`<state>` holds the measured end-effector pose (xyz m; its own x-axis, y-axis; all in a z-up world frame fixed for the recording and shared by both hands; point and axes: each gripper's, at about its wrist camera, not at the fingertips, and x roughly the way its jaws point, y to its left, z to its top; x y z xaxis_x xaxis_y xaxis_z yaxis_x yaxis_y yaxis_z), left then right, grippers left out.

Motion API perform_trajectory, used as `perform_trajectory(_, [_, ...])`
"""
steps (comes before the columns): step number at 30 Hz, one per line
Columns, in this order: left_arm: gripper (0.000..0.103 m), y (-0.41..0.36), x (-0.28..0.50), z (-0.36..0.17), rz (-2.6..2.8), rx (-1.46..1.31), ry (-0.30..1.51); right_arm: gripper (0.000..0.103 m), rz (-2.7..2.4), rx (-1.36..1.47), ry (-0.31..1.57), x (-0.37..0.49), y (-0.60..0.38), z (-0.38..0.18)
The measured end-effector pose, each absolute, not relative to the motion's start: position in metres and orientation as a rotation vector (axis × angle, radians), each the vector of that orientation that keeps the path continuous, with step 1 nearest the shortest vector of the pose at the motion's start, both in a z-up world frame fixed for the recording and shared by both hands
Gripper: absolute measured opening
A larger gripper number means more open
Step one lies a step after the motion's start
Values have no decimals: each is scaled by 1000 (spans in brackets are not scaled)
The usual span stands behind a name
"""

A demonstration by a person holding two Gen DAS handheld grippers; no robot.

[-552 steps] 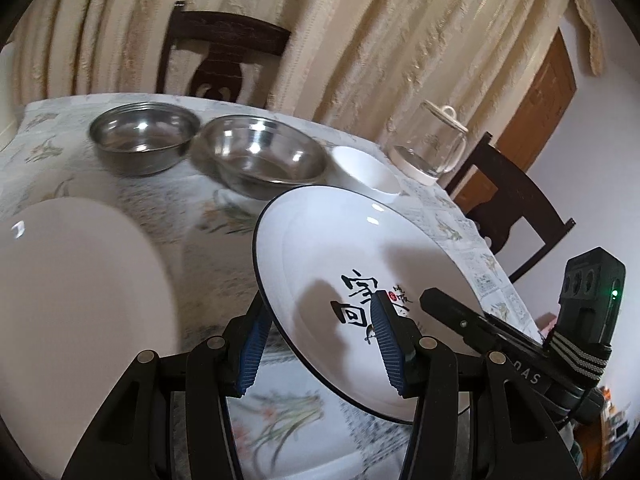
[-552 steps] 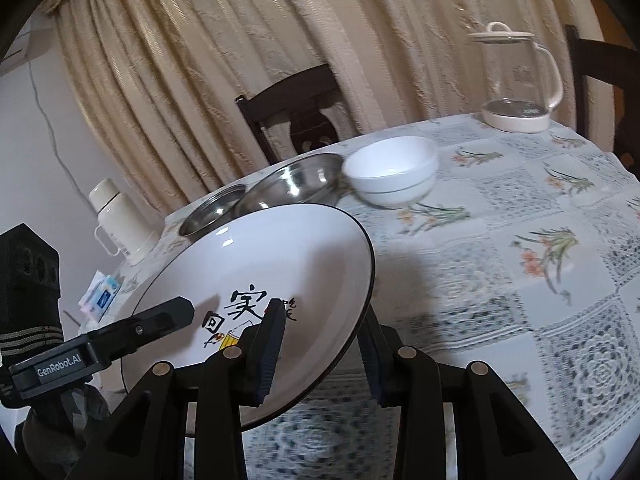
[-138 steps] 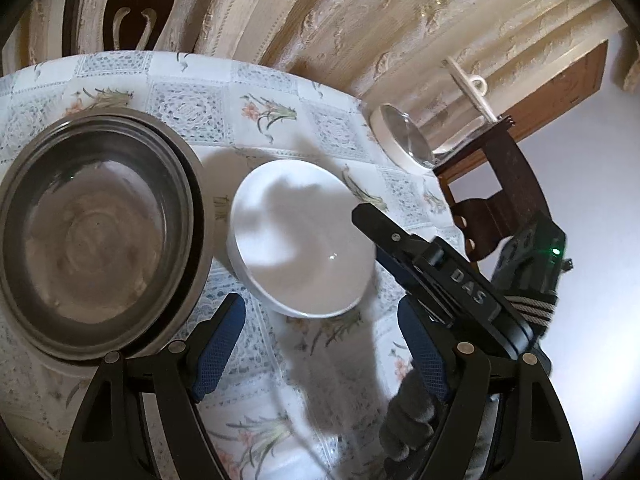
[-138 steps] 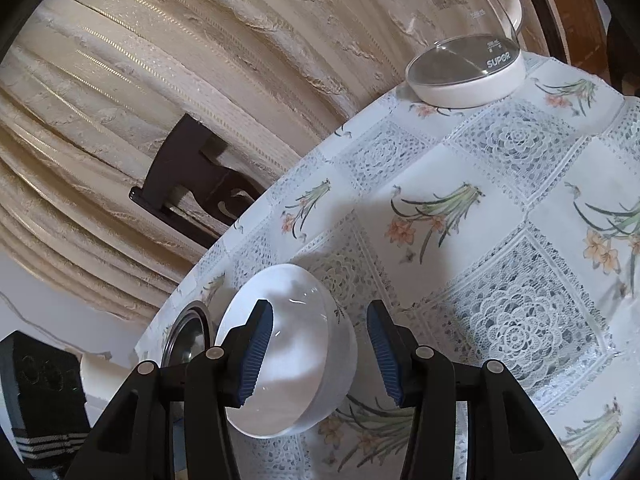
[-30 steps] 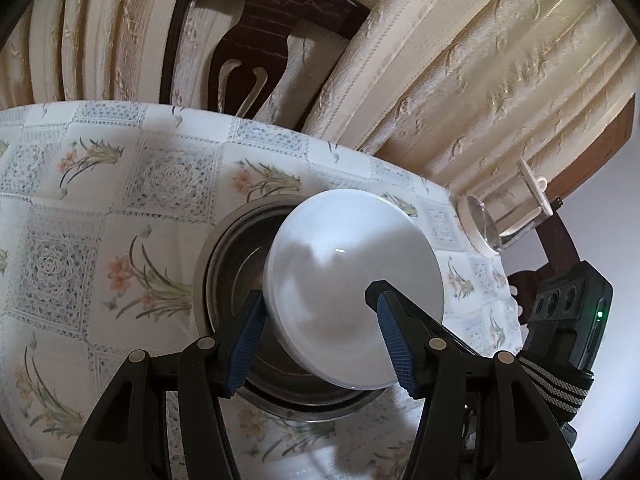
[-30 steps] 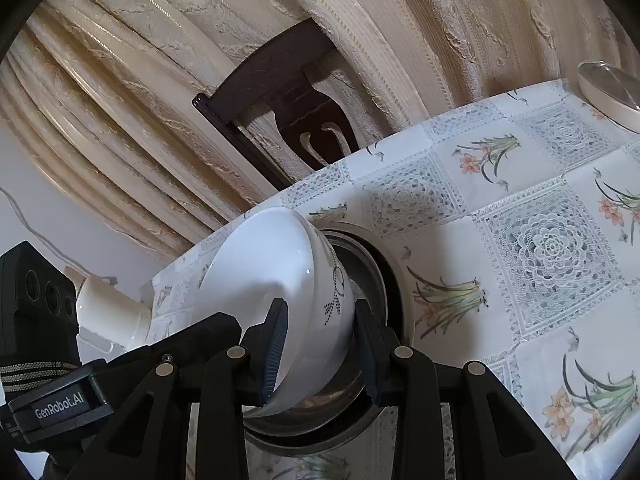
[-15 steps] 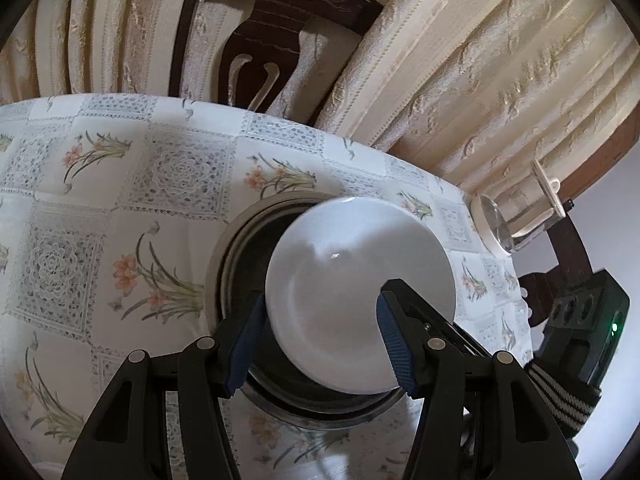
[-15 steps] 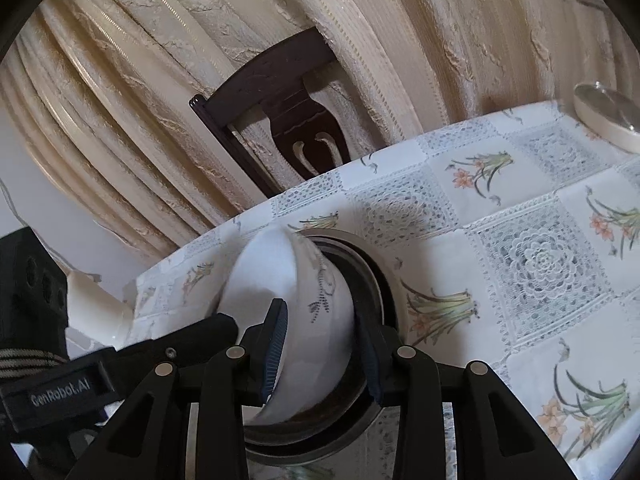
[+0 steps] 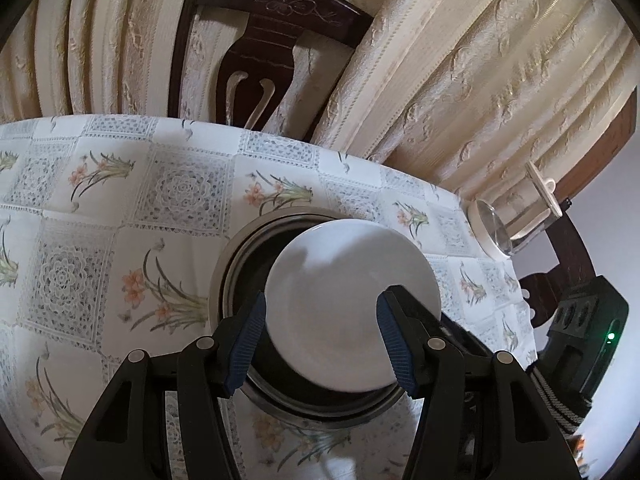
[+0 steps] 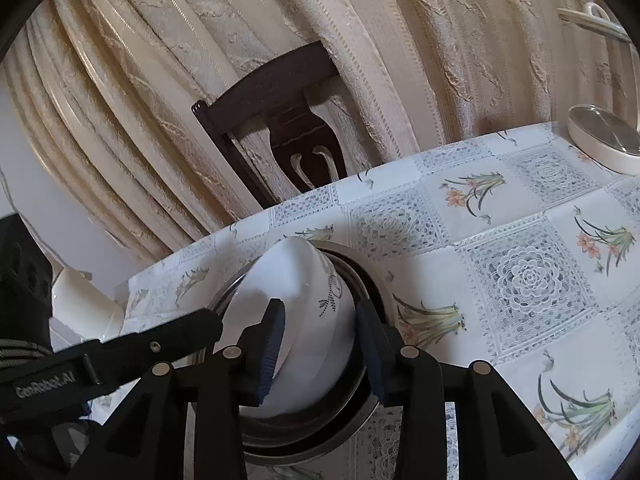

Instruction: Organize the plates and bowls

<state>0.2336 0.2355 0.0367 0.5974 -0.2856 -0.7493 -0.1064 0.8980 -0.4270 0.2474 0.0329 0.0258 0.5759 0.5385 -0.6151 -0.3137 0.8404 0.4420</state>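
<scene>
The bowl sits tilted inside the metal bowl on the tabletop. A chair stands behind the tabletop, and a kettle stands at its far right.

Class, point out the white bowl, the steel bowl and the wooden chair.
white bowl [image 9: 344, 280], left wrist view, on its bare inner surface.
steel bowl [image 10: 376, 280], right wrist view, on its far rim.
wooden chair [image 9: 276, 4], left wrist view, on the carved top rail.

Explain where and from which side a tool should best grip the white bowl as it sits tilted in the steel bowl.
Grip the white bowl by its raised rim, one finger inside and one on the outer wall, coming from the near side. It leans in the steel bowl, so that edge stands clear, as the right tool shows.
</scene>
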Motion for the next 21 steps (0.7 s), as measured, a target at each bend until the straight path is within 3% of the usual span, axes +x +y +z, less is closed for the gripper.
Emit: perform_trajectory(21, [58,247,229,35,-76,-486,931,44,542,348,820,249,27,23])
